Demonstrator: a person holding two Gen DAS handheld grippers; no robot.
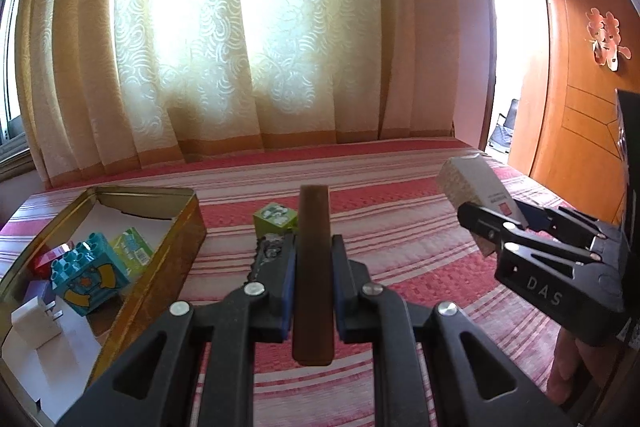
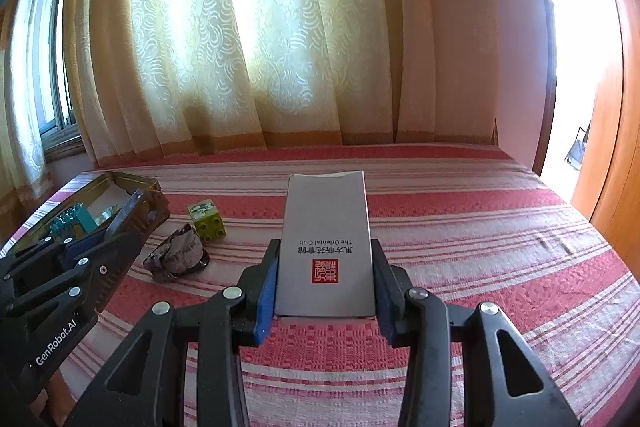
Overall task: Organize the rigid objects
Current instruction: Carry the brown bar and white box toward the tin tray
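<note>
With the left gripper clamped on a flat dark brown wooden strip and the right gripper clamped on a grey cardboard box above the red-striped bed, either could slip while being carried to the gold tin at the bed's left edge.

A bed covered with a red-and-white striped spread carries the things. At its left edge lies an open gold tin, its long side running along that edge. Just beside the tin, toward the middle of the bed, stands a green toy block, and touching it on the near side lies a crumpled brownish pouch.
</note>
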